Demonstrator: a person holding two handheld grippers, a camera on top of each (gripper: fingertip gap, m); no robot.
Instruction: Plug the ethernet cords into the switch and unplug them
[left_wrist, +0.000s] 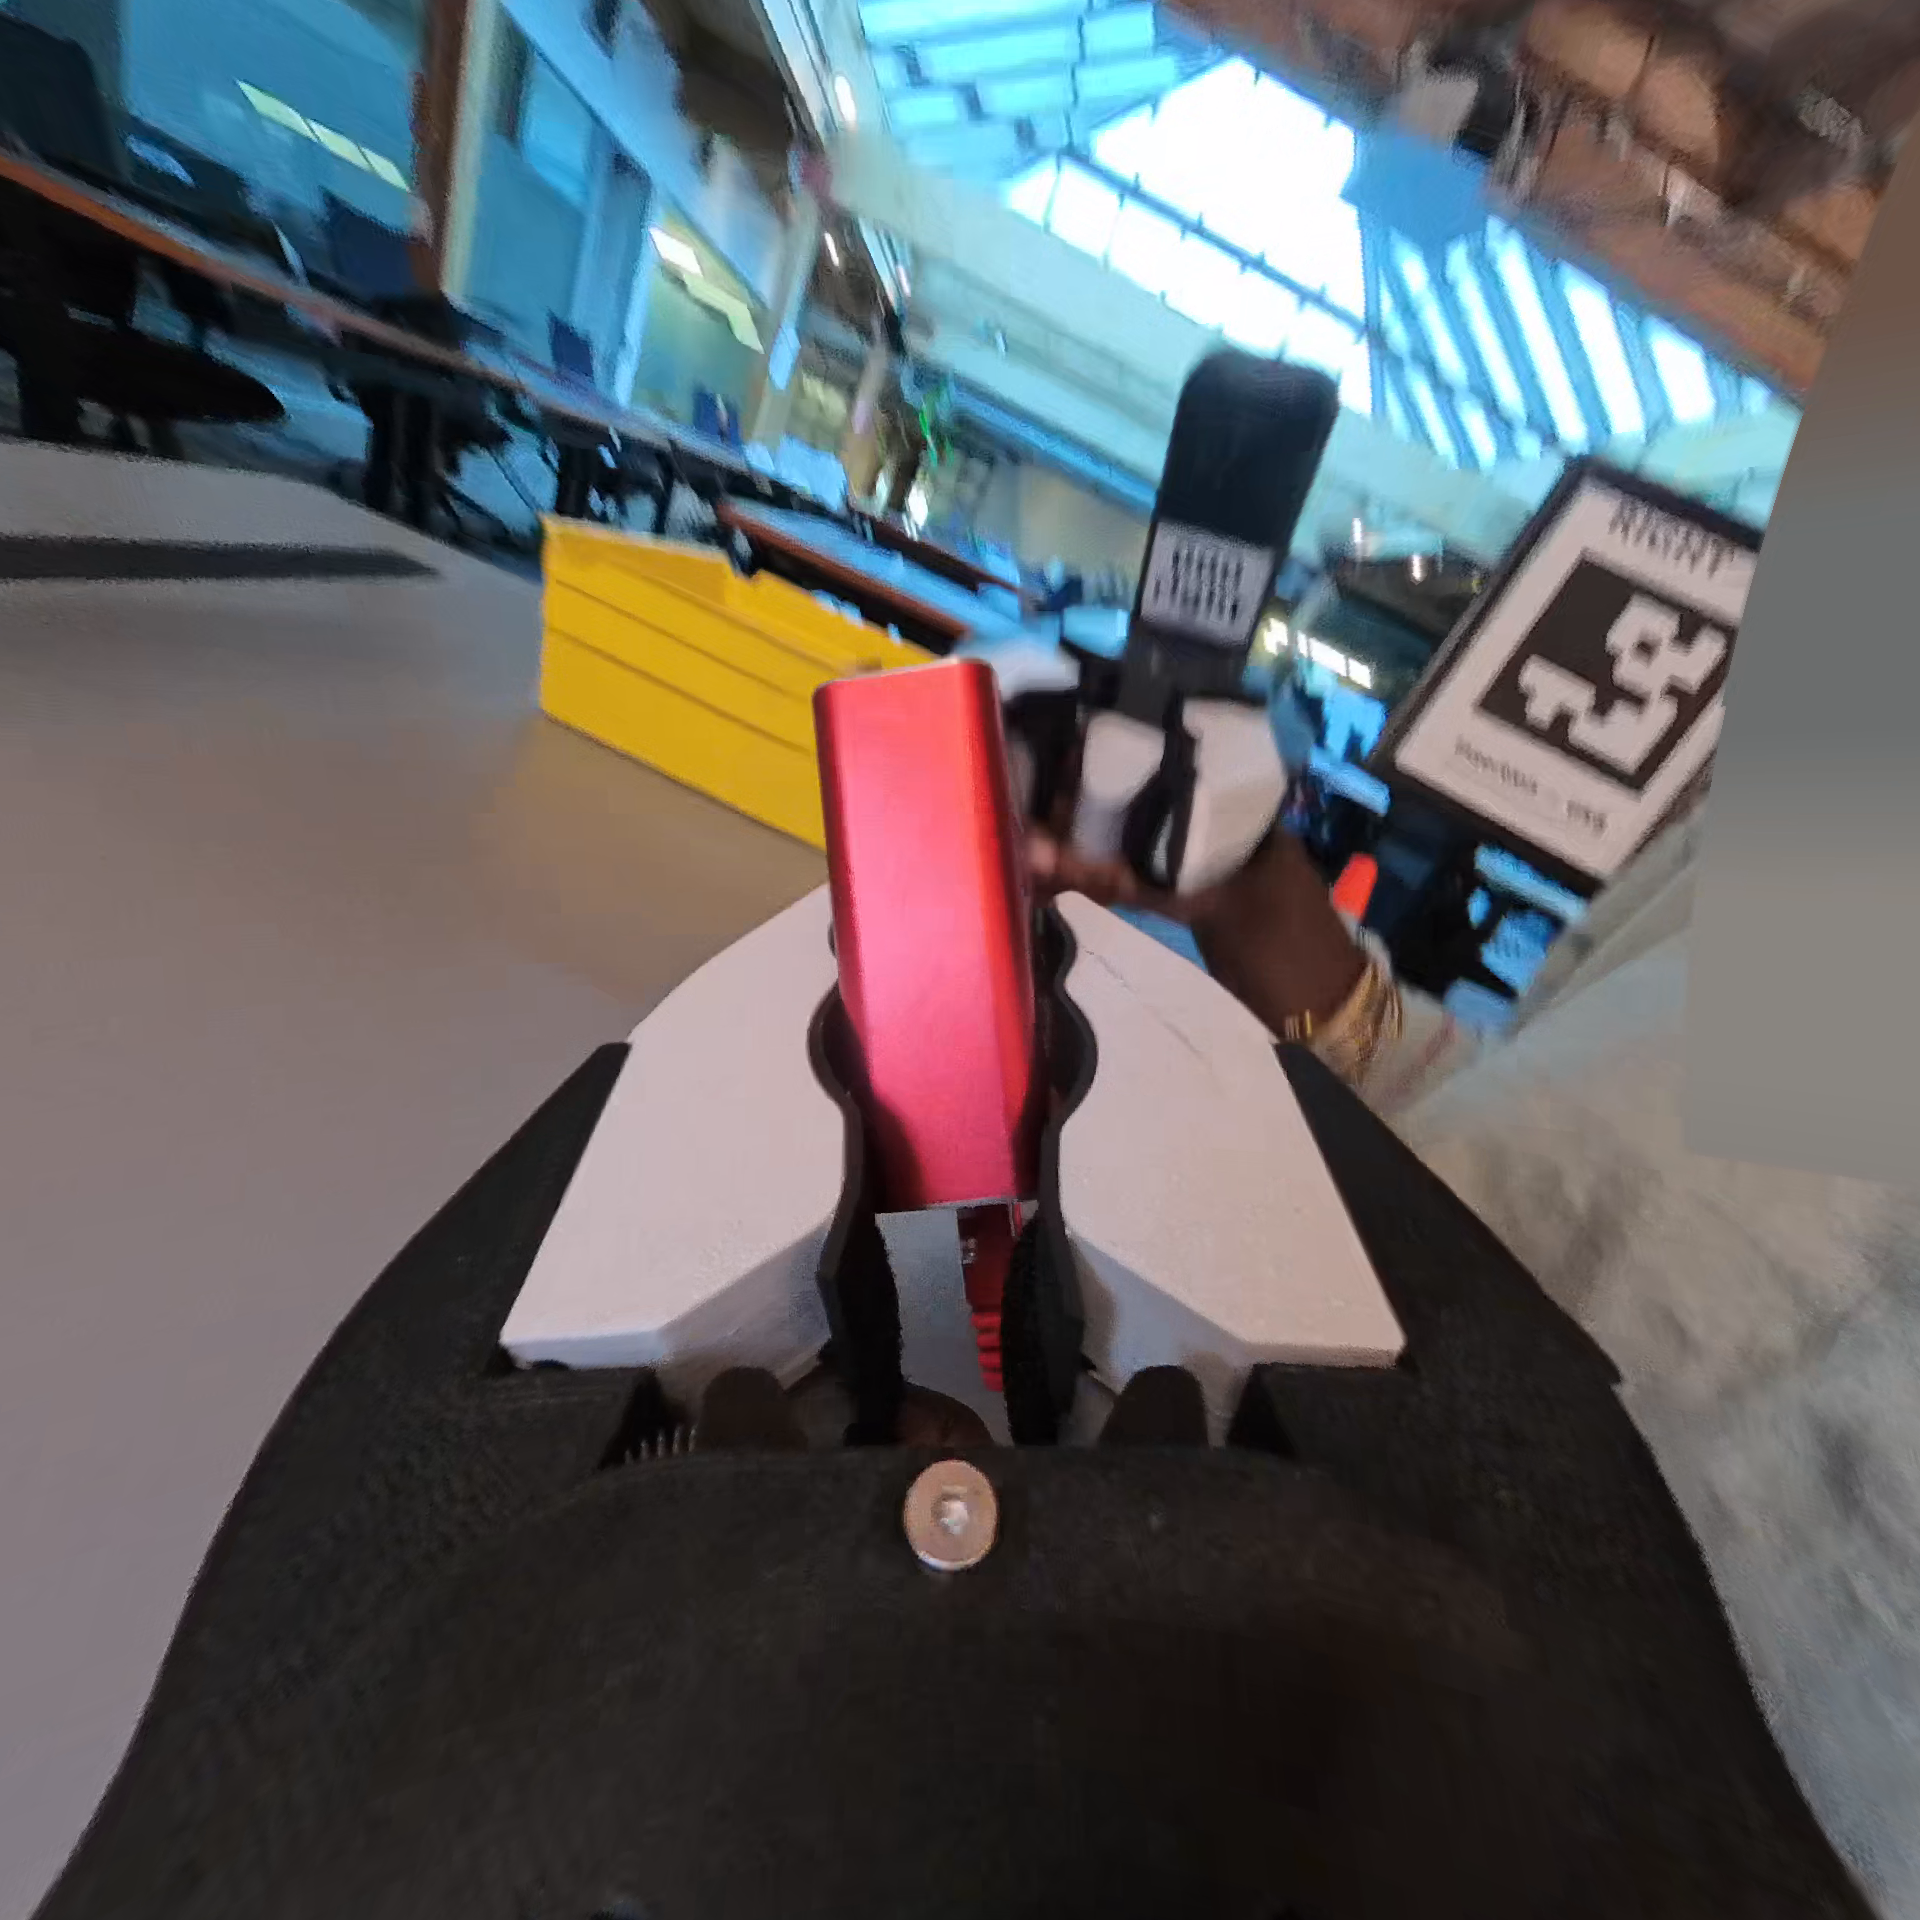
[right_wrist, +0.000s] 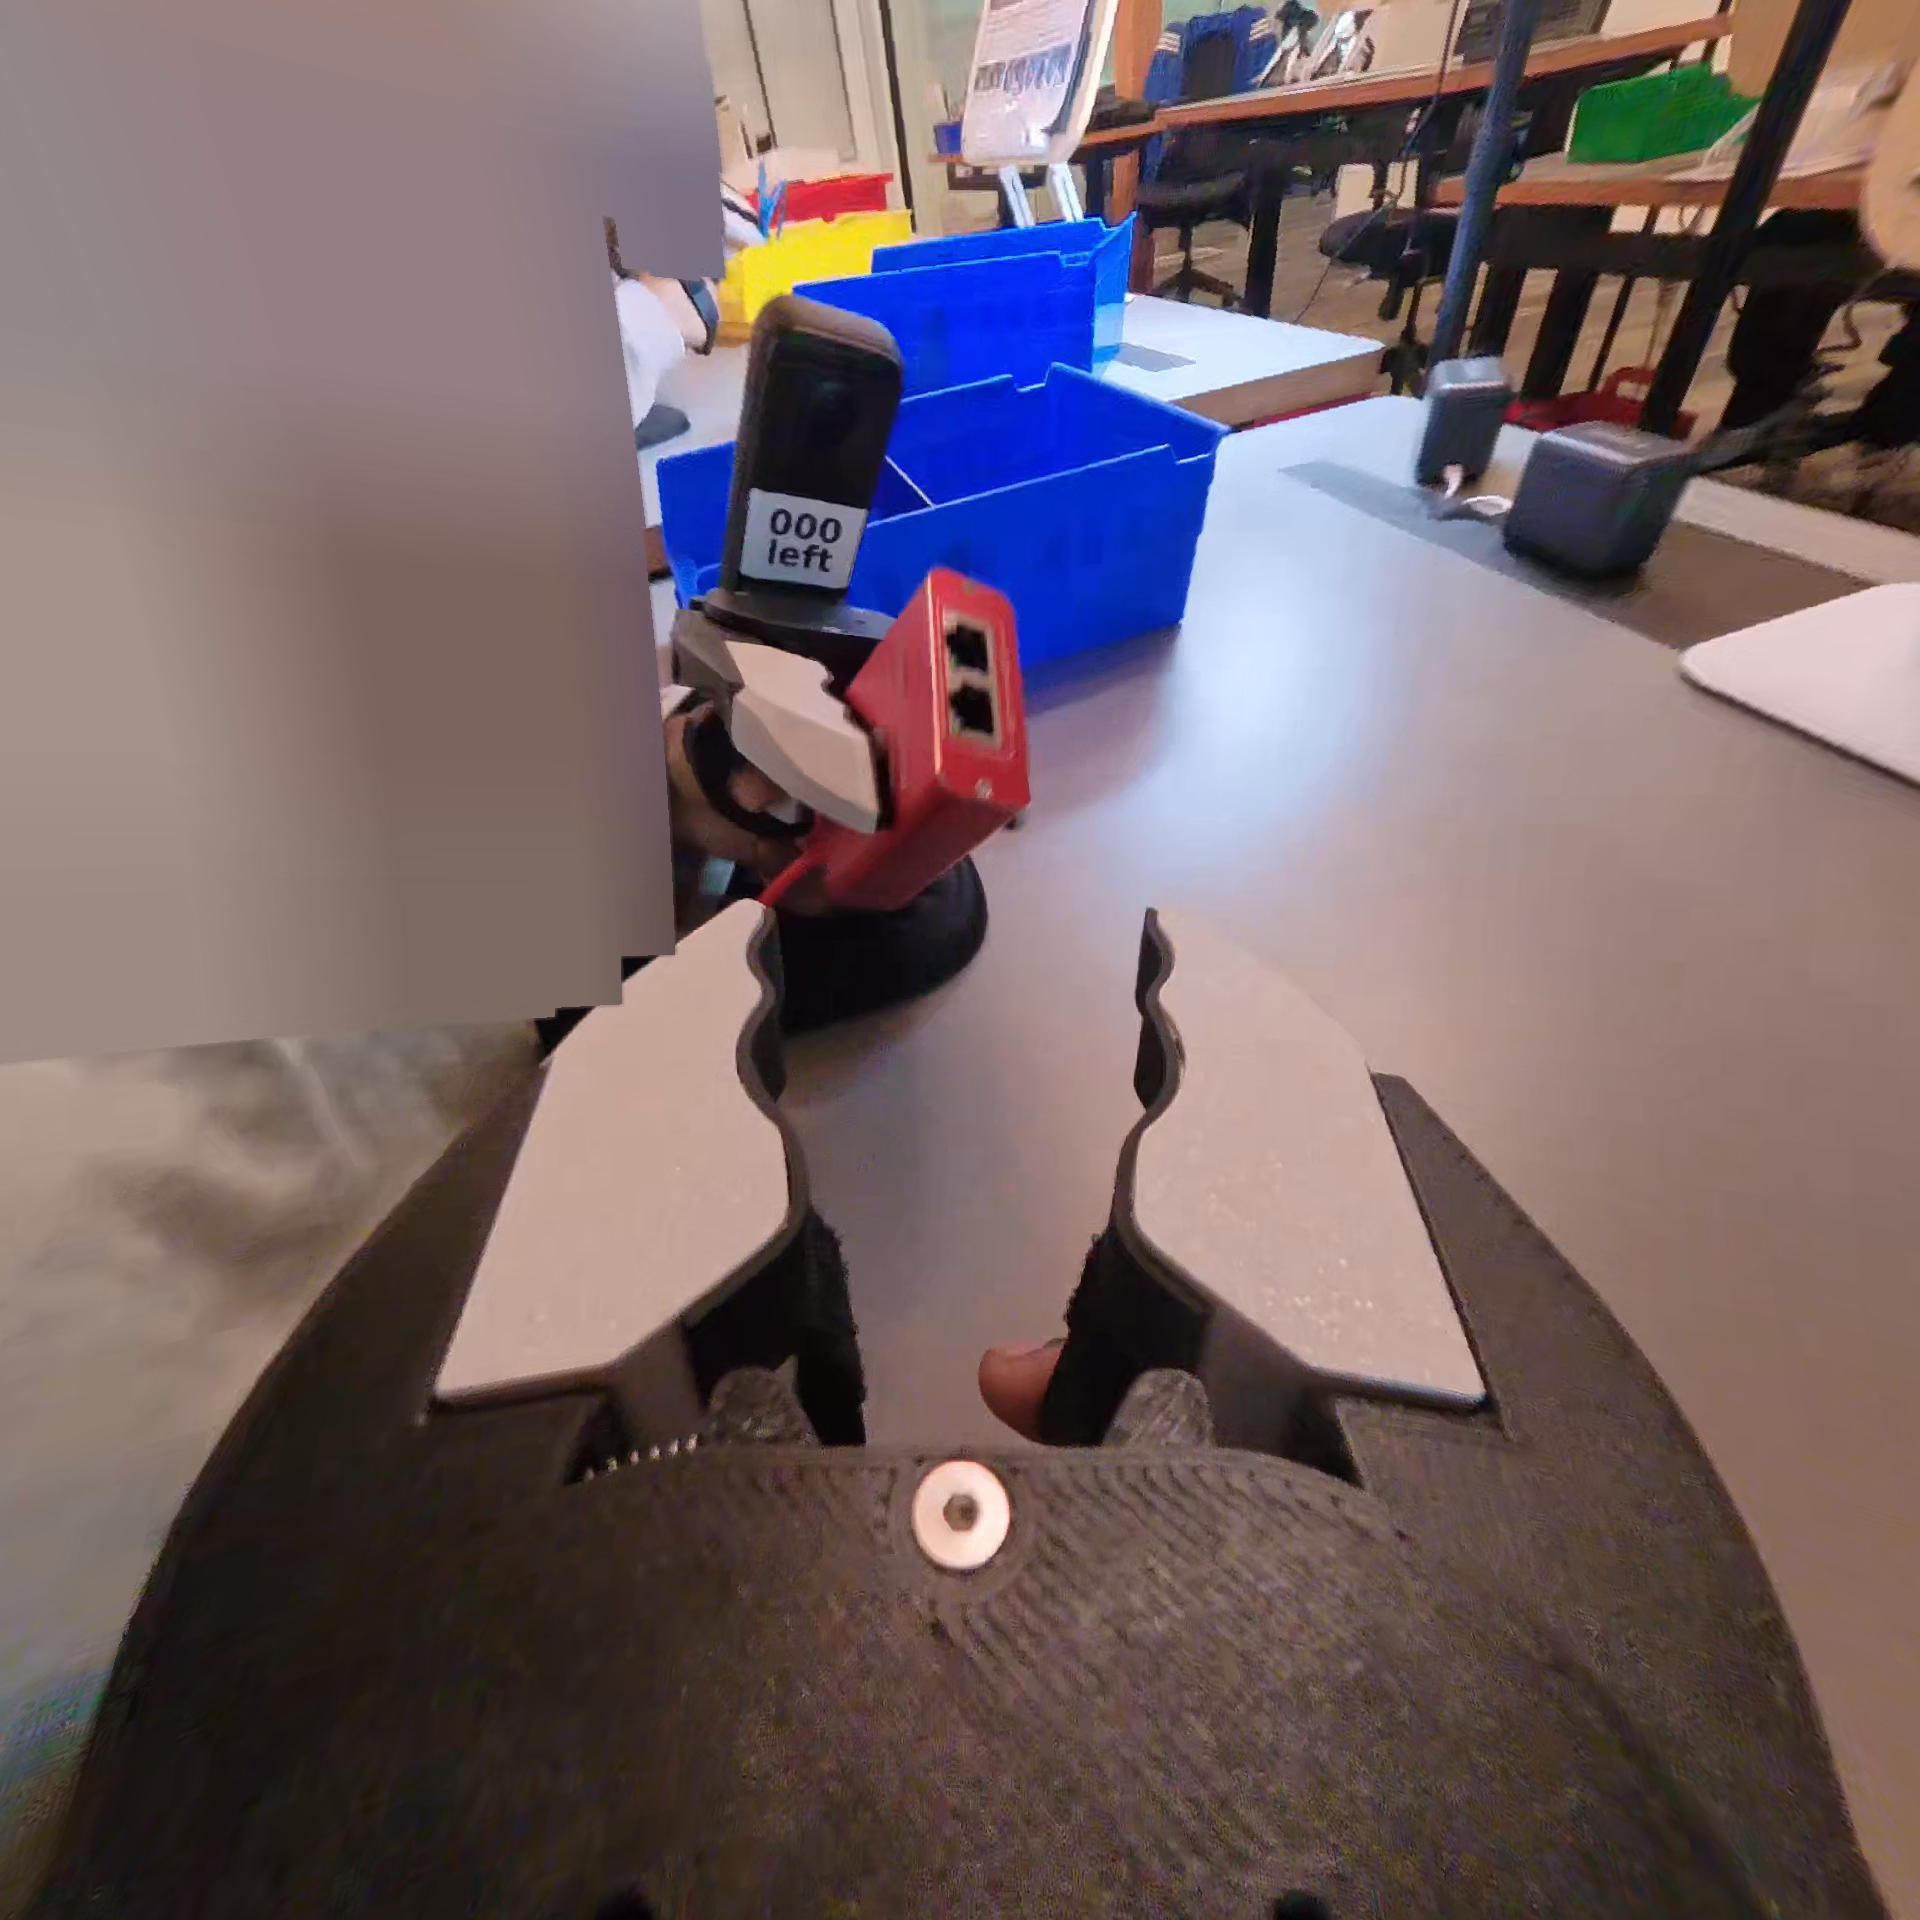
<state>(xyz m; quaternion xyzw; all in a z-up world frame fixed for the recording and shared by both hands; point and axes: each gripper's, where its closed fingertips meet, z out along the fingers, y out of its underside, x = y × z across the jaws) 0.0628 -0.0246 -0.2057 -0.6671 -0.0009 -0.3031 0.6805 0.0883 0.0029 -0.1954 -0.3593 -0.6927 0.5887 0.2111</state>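
My left gripper (left_wrist: 940, 935) is clamped around the red switch (left_wrist: 925, 935), holding it up off the grey table (right_wrist: 1455, 883) so its two ports face right, toward my other hand. My right gripper (right_wrist: 956, 977) hangs wide open and empty, probably waiting for a cord. No cords in sight; blue bins (right_wrist: 1039, 499) sit farther back.

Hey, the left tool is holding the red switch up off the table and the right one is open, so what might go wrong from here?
1. The left tool grips the red switch at one end, so it may pivot when a plug is pushed in.
2. The right tool is empty and no cord shows in either view, so finding one may take a blind reach.
3. The switch hangs tilted above the table; a slip could drop it.
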